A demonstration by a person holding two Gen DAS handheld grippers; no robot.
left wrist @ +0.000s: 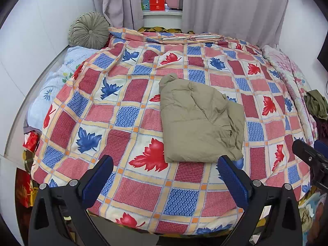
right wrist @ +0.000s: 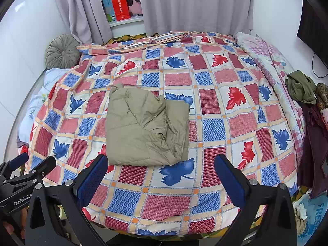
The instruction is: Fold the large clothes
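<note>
A khaki padded jacket (left wrist: 198, 121) lies folded into a compact block on the bed's leaf-patterned quilt (left wrist: 131, 192); it also shows in the right wrist view (right wrist: 143, 127). My left gripper (left wrist: 164, 164) is open and empty, held above the near part of the bed just short of the jacket's front edge. My right gripper (right wrist: 161, 162) is open and empty, at the jacket's near right corner. The right gripper's tip shows at the left view's right edge (left wrist: 307, 155), and the left gripper shows at the right view's left edge (right wrist: 26, 172).
A round green cushion (left wrist: 89, 30) sits at the far left corner by the wall. A pile of dark clothes (right wrist: 303, 94) lies at the bed's right edge beside a pink blanket (right wrist: 264, 55). Grey curtains (right wrist: 194, 6) hang behind. Red bags (left wrist: 30, 141) lie left of the bed.
</note>
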